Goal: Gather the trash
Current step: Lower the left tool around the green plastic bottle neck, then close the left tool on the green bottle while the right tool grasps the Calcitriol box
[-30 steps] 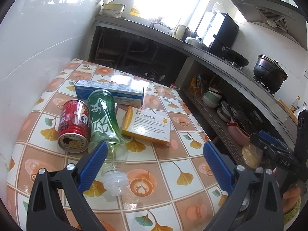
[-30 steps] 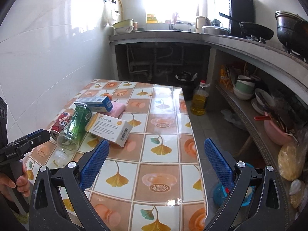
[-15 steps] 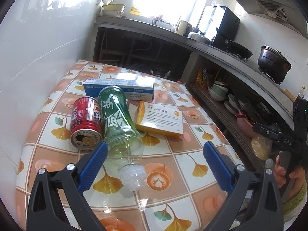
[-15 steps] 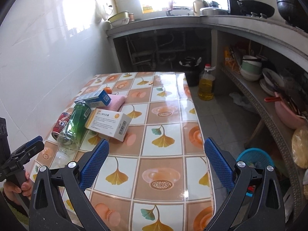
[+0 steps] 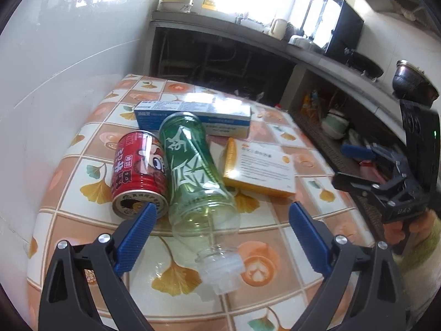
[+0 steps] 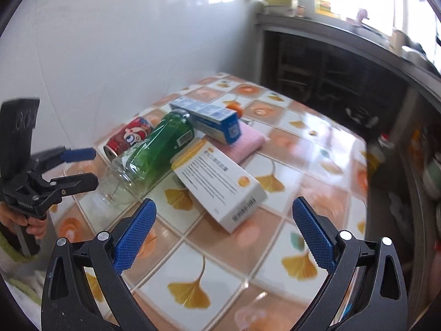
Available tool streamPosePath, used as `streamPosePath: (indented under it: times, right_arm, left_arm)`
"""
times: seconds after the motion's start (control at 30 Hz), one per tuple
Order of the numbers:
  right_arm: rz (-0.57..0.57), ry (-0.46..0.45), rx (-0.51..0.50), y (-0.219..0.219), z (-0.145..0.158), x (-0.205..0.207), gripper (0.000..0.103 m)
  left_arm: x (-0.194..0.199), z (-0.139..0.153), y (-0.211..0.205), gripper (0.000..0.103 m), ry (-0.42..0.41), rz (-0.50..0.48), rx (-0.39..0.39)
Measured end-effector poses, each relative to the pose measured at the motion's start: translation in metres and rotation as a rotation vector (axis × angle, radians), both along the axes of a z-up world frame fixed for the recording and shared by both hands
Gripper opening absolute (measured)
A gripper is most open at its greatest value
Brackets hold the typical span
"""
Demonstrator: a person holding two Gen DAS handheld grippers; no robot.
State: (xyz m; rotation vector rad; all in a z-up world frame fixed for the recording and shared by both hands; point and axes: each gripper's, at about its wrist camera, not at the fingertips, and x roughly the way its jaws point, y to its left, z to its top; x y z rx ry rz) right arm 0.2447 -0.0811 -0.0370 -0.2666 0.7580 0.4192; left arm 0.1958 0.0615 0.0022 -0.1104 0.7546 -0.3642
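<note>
A green plastic bottle (image 5: 193, 171) lies on its side on the tiled table (image 5: 270, 270), neck toward me. A red can (image 5: 139, 171) lies against its left side. A yellow-and-white box (image 5: 259, 168) lies to its right, and a blue-and-white box (image 5: 193, 117) lies behind. My left gripper (image 5: 222, 218) is open and empty, its fingers on either side of the bottle's clear neck end. My right gripper (image 6: 223, 215) is open and empty, just in front of the yellow-and-white box (image 6: 220, 182). The bottle (image 6: 154, 149), can (image 6: 128, 136) and blue box (image 6: 209, 118) show there too.
A pink cloth (image 6: 242, 143) lies under the blue box. A white tiled wall (image 5: 69, 63) runs along the table's left. A kitchen counter with pots (image 5: 413, 82) and shelves of bowls (image 5: 335, 124) stand to the right.
Both grippers have moved in toward the pile. The left one has closed in on the bottle's neck end. The right one has swung left to face the yellow-and-white box.
</note>
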Motion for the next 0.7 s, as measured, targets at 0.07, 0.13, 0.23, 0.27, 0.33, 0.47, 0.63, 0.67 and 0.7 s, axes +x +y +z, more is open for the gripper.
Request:
streamPosePath:
  times: [0.07, 0.13, 0.23, 0.27, 0.33, 0.47, 0.63, 0.67, 0.7]
  right_arm:
    - [0.053, 0.017, -0.058, 0.016, -0.010, 0.017, 0.095]
    - [0.097, 0.034, -0.115, 0.030, -0.020, 0.033, 0.095]
    - [0.141, 0.063, -0.163, 0.042, -0.032, 0.048, 0.095]
    - [0.158, 0.075, -0.186, 0.048, -0.037, 0.053, 0.095]
    - [0.179, 0.095, -0.218, 0.053, -0.044, 0.058, 0.095]
    - [0.197, 0.123, -0.278, 0.059, -0.057, 0.065, 0.095]
    - [0.206, 0.135, -0.336, 0.060, -0.068, 0.066, 0.095]
    - [0.206, 0.137, -0.347, 0.061, -0.071, 0.066, 0.095]
    - [0.204, 0.137, -0.356, 0.061, -0.073, 0.065, 0.095]
  left_arm:
    - [0.005, -0.005, -0.003, 0.092, 0.014, 0.018, 0.027]
    - [0.010, -0.009, -0.004, 0.091, 0.034, 0.024, 0.023]
    - [0.017, -0.014, -0.006, 0.088, 0.062, 0.038, 0.013]
    - [0.019, -0.016, -0.007, 0.085, 0.079, 0.038, 0.005]
    - [0.021, -0.020, -0.009, 0.082, 0.096, 0.038, 0.013]
    - [0.022, -0.024, -0.011, 0.074, 0.115, 0.064, 0.043]
    - [0.022, -0.029, -0.008, 0.068, 0.156, 0.085, 0.034]
    - [0.021, -0.030, -0.009, 0.068, 0.162, 0.081, 0.038]
    - [0.020, -0.031, -0.010, 0.068, 0.168, 0.079, 0.041]
